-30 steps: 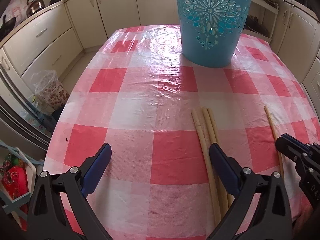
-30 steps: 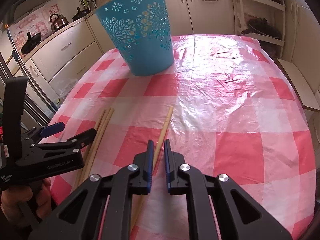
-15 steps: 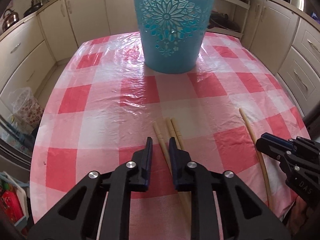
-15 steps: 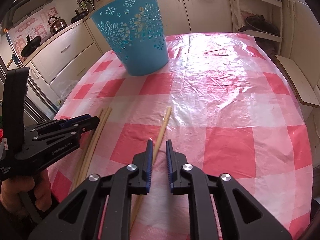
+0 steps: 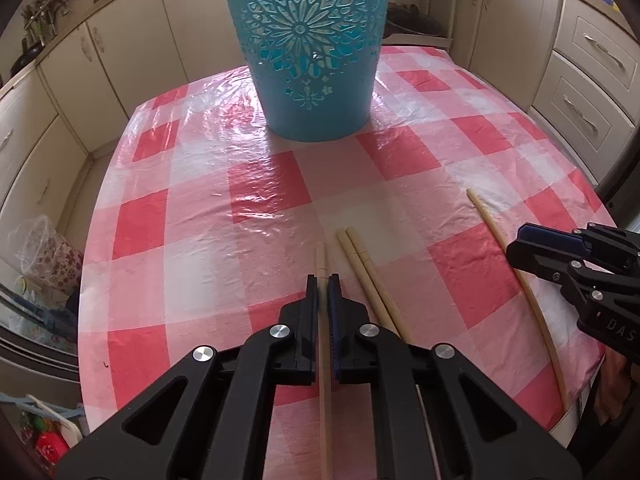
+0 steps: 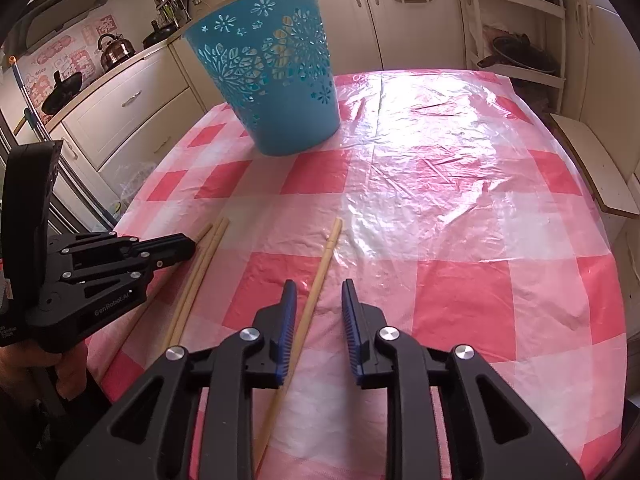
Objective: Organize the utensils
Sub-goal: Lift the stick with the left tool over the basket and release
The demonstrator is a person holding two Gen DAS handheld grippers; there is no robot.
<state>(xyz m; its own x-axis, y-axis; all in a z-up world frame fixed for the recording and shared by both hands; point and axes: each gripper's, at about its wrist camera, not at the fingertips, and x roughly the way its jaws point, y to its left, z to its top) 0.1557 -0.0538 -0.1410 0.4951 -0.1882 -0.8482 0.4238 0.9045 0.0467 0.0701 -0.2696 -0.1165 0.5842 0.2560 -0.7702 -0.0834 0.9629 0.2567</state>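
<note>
The tabletop (image 5: 192, 216), under a pink-checked plastic cloth, fills most of both frames. A blue cut-out basket (image 5: 308, 48) stands at its far end, top centre of the left view. The left tongs (image 5: 322, 280), low in that frame, are clamped on one chopstick (image 5: 321, 256). Two more chopsticks (image 5: 360, 256) lie just right of it. The right tongs (image 6: 319, 292), jaws just opening, stand apart around a lone chopstick (image 6: 326, 256) lying on the cloth.

Checked table (image 5: 192, 216) bears blue basket (image 5: 308, 56) and loose chopsticks (image 5: 372, 276).
</note>
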